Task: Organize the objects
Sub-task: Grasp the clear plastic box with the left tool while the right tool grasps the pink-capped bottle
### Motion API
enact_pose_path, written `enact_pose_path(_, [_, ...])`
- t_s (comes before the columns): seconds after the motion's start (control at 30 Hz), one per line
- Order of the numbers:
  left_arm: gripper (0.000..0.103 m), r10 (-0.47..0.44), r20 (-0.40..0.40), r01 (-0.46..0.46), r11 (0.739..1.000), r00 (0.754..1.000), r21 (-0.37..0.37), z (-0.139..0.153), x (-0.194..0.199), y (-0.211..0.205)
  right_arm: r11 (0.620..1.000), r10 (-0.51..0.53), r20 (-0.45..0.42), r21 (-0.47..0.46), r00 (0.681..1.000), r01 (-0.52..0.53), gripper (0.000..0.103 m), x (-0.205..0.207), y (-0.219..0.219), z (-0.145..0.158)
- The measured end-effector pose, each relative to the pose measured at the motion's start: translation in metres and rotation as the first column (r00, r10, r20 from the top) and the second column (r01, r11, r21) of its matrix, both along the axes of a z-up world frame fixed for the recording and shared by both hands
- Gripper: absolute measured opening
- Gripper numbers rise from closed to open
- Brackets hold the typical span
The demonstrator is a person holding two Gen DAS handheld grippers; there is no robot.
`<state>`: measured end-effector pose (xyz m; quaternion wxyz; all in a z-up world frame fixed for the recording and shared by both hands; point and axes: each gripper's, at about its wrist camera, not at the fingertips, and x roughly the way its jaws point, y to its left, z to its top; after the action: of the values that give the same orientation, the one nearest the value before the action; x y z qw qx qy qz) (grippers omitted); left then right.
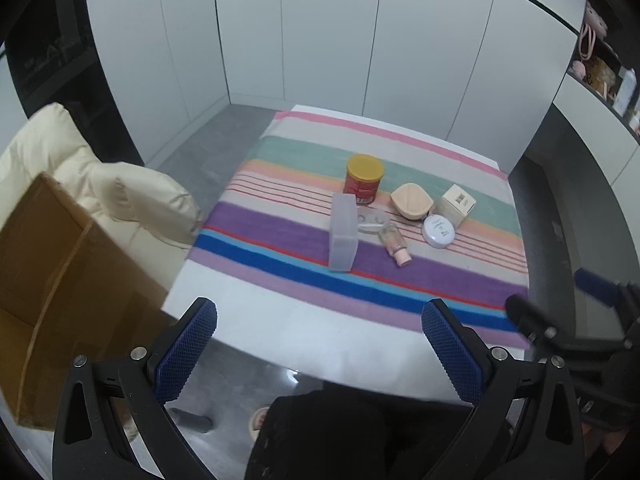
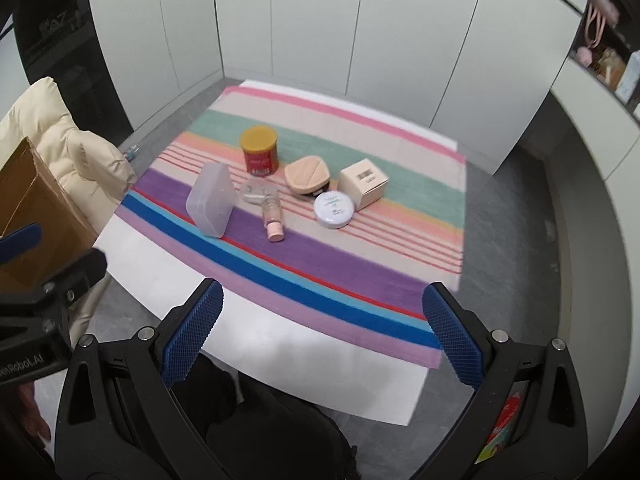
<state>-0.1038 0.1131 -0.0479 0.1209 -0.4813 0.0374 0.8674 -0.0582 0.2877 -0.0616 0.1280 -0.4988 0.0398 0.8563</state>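
Observation:
On a striped cloth [image 1: 400, 280] [image 2: 320, 264] lie a frosted plastic box [image 1: 343, 233] [image 2: 211, 199], a red can with a yellow lid [image 1: 364, 179] [image 2: 259, 151], a small pink-capped bottle [image 1: 395, 245] [image 2: 272, 216], a clear packet [image 1: 372, 220] [image 2: 256, 192], a peach compact [image 1: 412, 201] [image 2: 308, 178], a round white jar [image 1: 439, 231] [image 2: 334, 210] and a cream carton [image 1: 458, 204] [image 2: 363, 183]. My left gripper [image 1: 320, 344] is open and empty, held over the table's near edge. My right gripper [image 2: 322, 328] is open and empty, also near that edge.
A white table [image 1: 280, 336] [image 2: 320, 368] carries the cloth. A cardboard box [image 1: 60, 288] [image 2: 36, 216] and a cream padded jacket [image 1: 120, 192] [image 2: 80, 152] sit to the left. Shelves with items [image 1: 600, 68] are at the upper right. Grey floor surrounds the table.

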Motion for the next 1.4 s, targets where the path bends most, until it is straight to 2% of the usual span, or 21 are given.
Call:
enact_pose_path(0.23, [0.103,-0.003,0.058,0.004,1.0,0.998,-0.012,-0.03,-0.036,0.013,1.0,-0.004,0.044,-0.004,0.999,0.004,0.101,-0.033,0.011,-0.03])
enact_pose_path(0.43, [0.102,-0.024,0.116,0.029,0.999,0.993,-0.041,-0.065,-0.064,0.026,0.999,-0.007,0.083,-0.045,0.997,0.01,0.093,-0.062,0.025,-0.064])
enact_pose_path(0.67, [0.1,-0.038,0.144,0.044,0.998,0.989,-0.045,-0.1,-0.092,0.034,0.997,0.021,0.119,-0.082,0.993,-0.011,0.083,-0.09,0.031,-0.1])
enact_pose_path(0.9, [0.098,-0.067,0.175,0.078,0.995,0.982,-0.055,-0.136,-0.117,0.044,0.993,0.051,0.156,-0.109,0.986,-0.034,0.079,-0.108,0.036,-0.138])
enact_pose_path(1.07, [0.082,-0.079,0.21,0.09,0.995,0.974,-0.041,-0.157,-0.13,0.045,0.986,0.077,0.163,-0.157,0.984,-0.051,0.066,-0.122,0.034,-0.153])
enact_pose_path(1.13, [0.076,-0.08,0.216,0.091,0.995,0.973,-0.042,-0.162,-0.135,0.046,0.983,0.093,0.15,-0.173,0.984,-0.067,0.066,-0.129,0.03,-0.154])
enact_pose_path(1.27, [0.054,-0.083,0.218,0.091,0.996,0.972,-0.026,-0.167,-0.141,0.045,0.981,0.11,0.143,-0.174,0.983,-0.085,0.066,-0.143,0.022,-0.158])
enact_pose_path(1.33, [0.046,-0.082,0.217,0.089,0.996,0.973,-0.021,-0.169,-0.145,0.044,0.98,0.116,0.143,-0.18,0.983,-0.089,0.066,-0.15,0.02,-0.162])
enact_pose_path(1.4, [0.04,-0.089,0.216,0.095,0.995,0.972,-0.018,-0.169,-0.147,0.045,0.978,0.131,0.142,-0.182,0.981,-0.104,0.061,-0.157,0.015,-0.166])
